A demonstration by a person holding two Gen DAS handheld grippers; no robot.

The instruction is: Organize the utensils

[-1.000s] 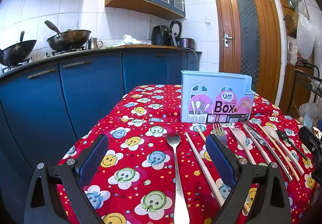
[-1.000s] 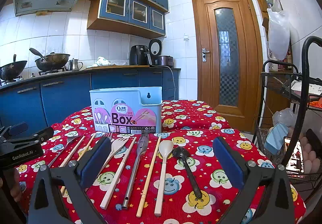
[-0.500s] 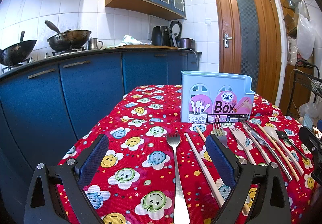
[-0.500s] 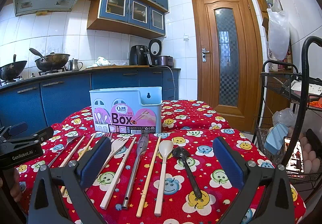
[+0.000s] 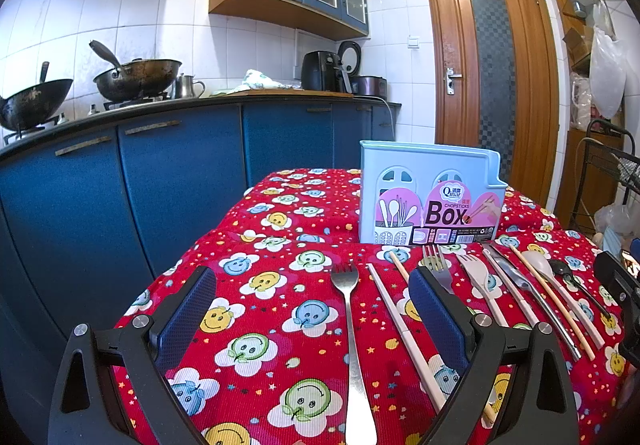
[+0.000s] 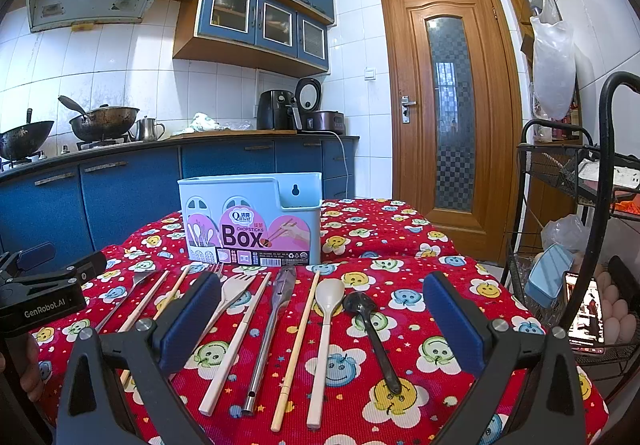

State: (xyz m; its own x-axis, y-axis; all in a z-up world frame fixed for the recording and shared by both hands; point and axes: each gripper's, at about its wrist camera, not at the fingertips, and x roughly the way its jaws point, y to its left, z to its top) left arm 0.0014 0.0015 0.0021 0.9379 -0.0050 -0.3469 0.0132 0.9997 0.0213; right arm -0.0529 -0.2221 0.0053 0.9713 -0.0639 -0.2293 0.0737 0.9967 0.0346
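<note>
Both grippers [image 5: 312,309] [image 6: 320,313] have black angular frames, silver screws and textured blue pads [image 6: 191,319]. White lettering [image 6: 44,313] reads "GenRobot.AI". Possibly bare skin [image 6: 34,373] beneath.

The left gripper [image 5: 312,307] gapes low in frame over a fork [image 5: 352,329]; the box [image 5: 430,199] (pale blue) stands right of centre.

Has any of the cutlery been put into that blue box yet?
No, nothing sticks out above the blue box, and the black spoon and the other utensils all lie flat on the tablecloth before it.
</note>
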